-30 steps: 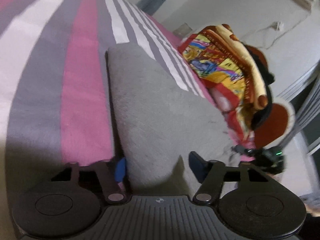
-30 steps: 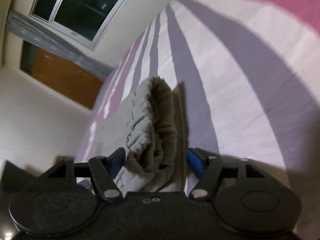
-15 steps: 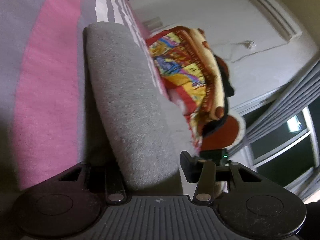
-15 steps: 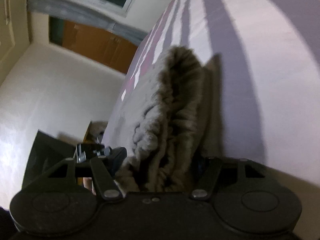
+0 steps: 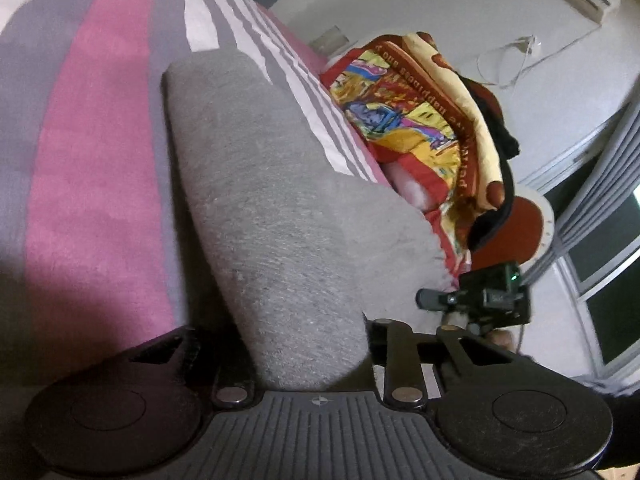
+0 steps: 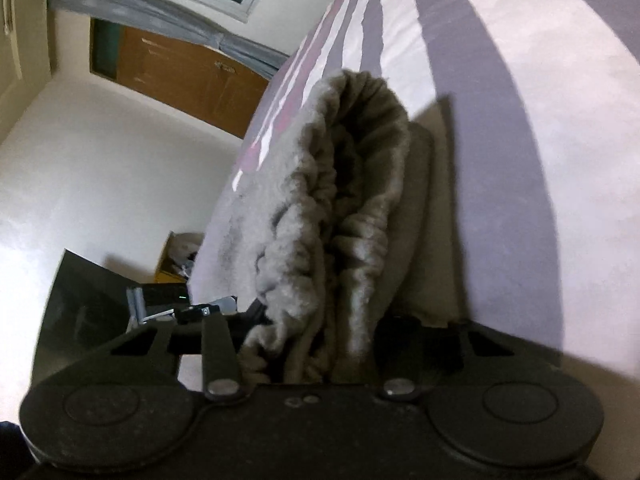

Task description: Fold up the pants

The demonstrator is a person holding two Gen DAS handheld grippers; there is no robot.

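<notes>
The grey fleece pants lie folded lengthwise on a pink, grey and white striped bedspread. My left gripper is shut on one end of the pants, with thick cloth bunched between its fingers. My right gripper is shut on the gathered waistband end, which is lifted off the bed. The right gripper also shows in the left wrist view at the pants' far corner. Both grippers' fingertips are hidden in the cloth.
A bright red and yellow blanket pile lies on the bed beyond the pants. A wall, an air conditioner and a curtained window stand behind it. In the right wrist view a wooden cupboard and a window stand past the bed's edge.
Both grippers closed on the pants' ends, which lay between open jaws a second ago. Both ends have risen off the bedspread and both views tilted up toward the room.
</notes>
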